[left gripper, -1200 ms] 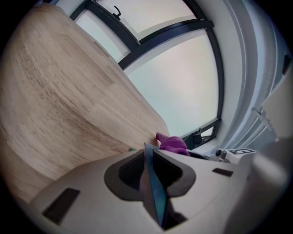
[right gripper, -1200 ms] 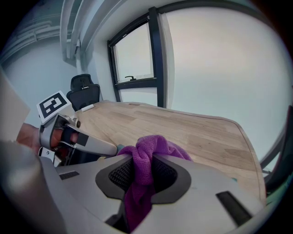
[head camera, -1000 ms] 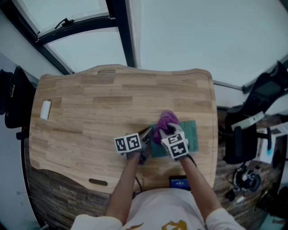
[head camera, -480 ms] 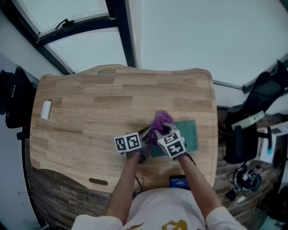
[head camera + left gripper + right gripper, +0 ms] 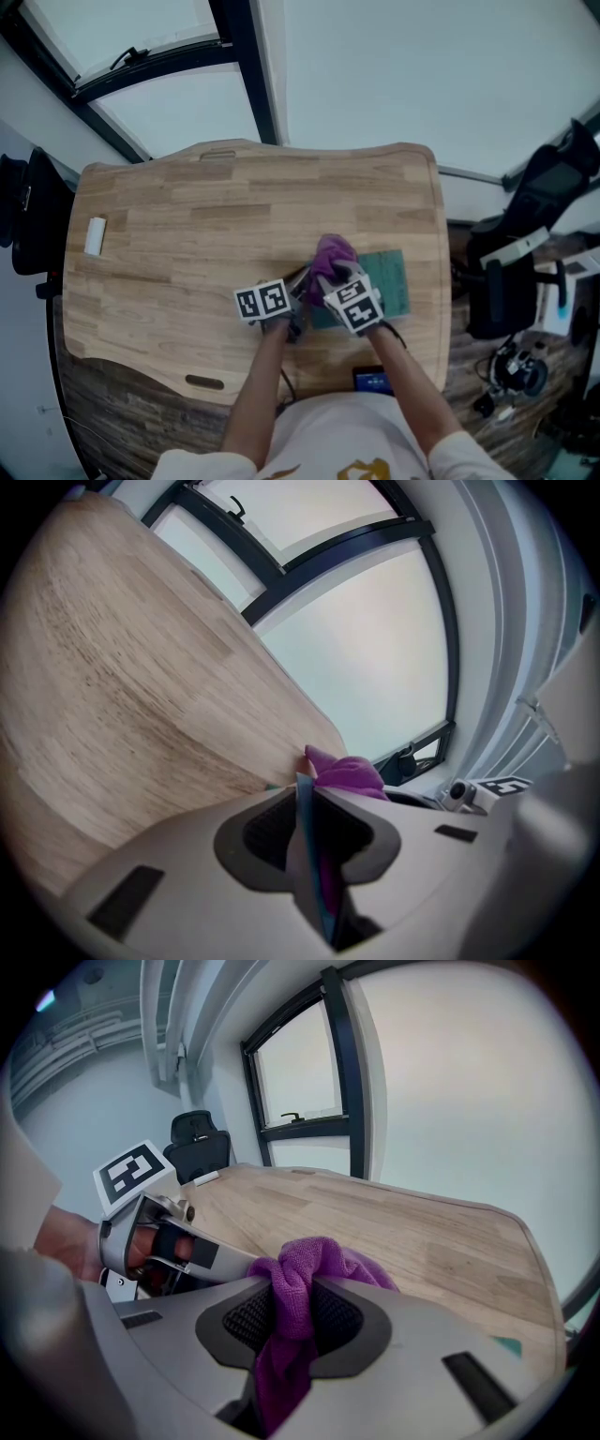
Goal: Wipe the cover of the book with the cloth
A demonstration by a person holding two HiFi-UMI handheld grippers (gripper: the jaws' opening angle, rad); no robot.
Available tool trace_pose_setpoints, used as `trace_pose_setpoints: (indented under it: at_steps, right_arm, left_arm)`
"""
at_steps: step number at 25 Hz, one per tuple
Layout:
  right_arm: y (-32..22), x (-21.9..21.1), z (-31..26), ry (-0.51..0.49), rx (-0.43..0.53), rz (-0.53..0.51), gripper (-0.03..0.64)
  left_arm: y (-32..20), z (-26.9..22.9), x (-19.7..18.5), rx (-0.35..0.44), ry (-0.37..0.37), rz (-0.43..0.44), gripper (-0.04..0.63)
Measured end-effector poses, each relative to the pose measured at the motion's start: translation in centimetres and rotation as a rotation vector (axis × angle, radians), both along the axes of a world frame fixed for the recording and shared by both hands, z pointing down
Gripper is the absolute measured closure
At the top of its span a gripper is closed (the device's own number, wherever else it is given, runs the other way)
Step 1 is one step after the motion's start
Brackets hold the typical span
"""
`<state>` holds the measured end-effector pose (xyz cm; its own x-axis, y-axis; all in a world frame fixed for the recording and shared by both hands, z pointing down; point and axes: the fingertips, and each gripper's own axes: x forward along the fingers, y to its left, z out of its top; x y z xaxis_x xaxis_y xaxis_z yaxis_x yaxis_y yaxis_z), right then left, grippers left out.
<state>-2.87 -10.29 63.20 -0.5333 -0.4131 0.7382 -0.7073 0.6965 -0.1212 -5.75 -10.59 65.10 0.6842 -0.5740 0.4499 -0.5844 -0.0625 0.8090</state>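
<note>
Purple cloth [image 5: 334, 253] in down-tilted right tool [image 5: 326, 275], on book [image 5: 389, 281]

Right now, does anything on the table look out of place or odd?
Nothing stands out. The left claw clamps the book at its edge, the right claw holds the cloth over the cover.

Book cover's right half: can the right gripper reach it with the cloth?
Likely yes: the right gripper, shut on the cloth, is at the book's left end; the right half lies bare.
</note>
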Motion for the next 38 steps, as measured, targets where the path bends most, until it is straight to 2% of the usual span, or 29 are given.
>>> trace_pose_setpoints:
  at_steps: [38]
  right_arm:
    - [6.3,-0.4,0.2,-0.010,-0.048,-0.084,0.540]
  left_arm:
    - [-0.1,0.2,-0.1,0.003,-0.005,-0.012,0.538]
